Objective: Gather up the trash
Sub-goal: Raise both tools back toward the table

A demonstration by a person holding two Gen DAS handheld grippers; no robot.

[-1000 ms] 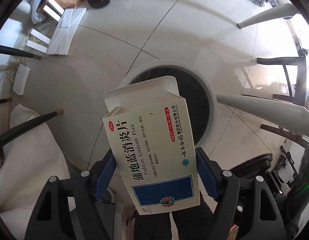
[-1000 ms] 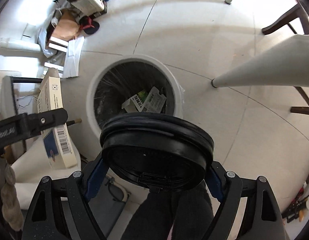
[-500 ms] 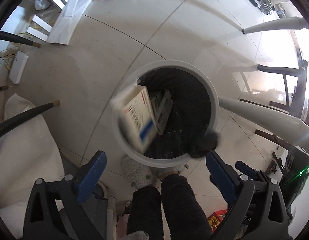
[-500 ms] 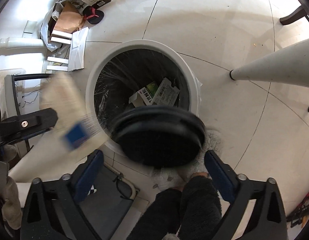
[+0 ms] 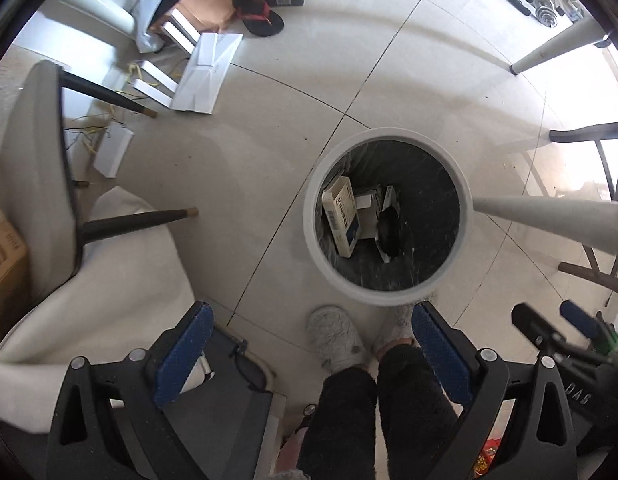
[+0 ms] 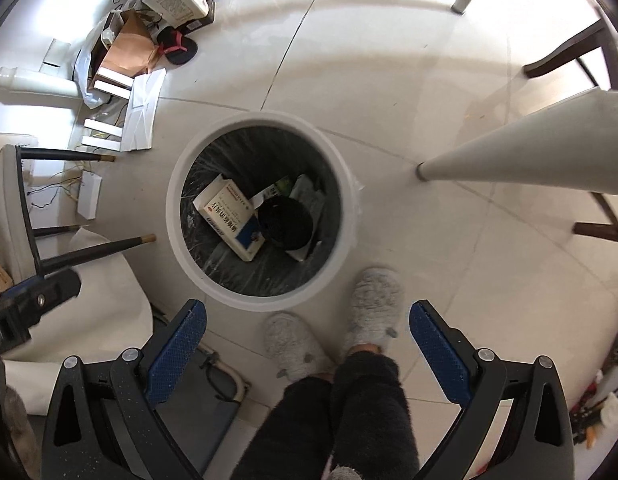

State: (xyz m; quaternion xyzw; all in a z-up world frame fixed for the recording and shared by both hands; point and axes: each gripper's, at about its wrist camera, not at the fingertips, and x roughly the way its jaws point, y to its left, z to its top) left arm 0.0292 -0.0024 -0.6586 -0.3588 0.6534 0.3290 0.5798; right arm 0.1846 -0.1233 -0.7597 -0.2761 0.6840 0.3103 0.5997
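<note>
Both pieces of trash have dropped since a second ago: the medicine box (image 5: 341, 216) that sat between the left gripper's pads and the round black lid (image 6: 284, 222) that the right gripper clamped now lie at the bottom of the white bin (image 6: 351, 216), ahead of and below both claws. One left gripper (image 5: 309, 320) and one right gripper (image 6: 307, 318) point down at the floor, each with its two blue pads spread wide and nothing between them. Inside the black-lined bin the count is one large white box with a blue panel, one black lid touching its side, and about two or three smaller printed cartons partly hidden under them; the exact number cannot be told. Between each gripper's jaws show the person's two dark fleece trouser legs (image 6: 337, 408) and two grey fuzzy slippers (image 6: 373, 308), just short of the bin's near rim. Two pale tapered table legs (image 6: 521, 152) stand to the right of the claws. Two black chair legs with brass tips (image 6: 101, 254) reach in from the left, where white cardboard sheets (image 5: 207, 74) and one black flip-flop with red straps (image 5: 259, 20) lie far ahead on the tiles.
</note>
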